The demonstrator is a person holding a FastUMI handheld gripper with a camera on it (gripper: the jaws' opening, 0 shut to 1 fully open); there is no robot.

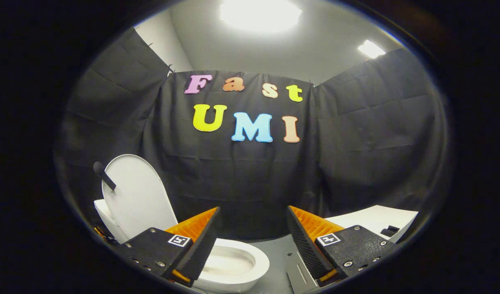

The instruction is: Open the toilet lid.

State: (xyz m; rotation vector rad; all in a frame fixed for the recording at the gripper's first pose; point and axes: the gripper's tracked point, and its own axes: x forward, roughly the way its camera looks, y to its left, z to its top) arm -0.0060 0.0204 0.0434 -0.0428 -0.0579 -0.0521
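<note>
Gripper view, looking forward along the two fingers of the claw point(252, 241). The claw stands wide open: its two fingers are spread well apart with a broad gap between them, and nothing is held or touched by either one. Each finger point(201, 241) carries a ribbed pad on its inner face and a small square marker on the block behind it.

The toilet lid point(137, 196) is raised. It stands nearly upright, leaning slightly back, ahead of the claw and off to the left of the left finger, with its pale rounded inner face turned toward the camera. A short dark handle point(104, 175) sticks out from the lid's upper left edge. Behind the lid's lower left side a part of the white tank point(105, 216) is visible.

The toilet bowl point(237, 265) lies open below the lid, just ahead of and partly behind the left finger; its white oval rim reaches into the gap between the fingers, closer to the left one. The claw is apart from both lid and bowl.

Beyond the right finger lies a flat white worktop point(376, 218), with a small dark object point(389, 231) near its edge, too small to identify. A grey floor point(280, 249) shows between the fingers, to the right of the bowl. Two ceiling lights point(260, 14) glow overhead.
</note>
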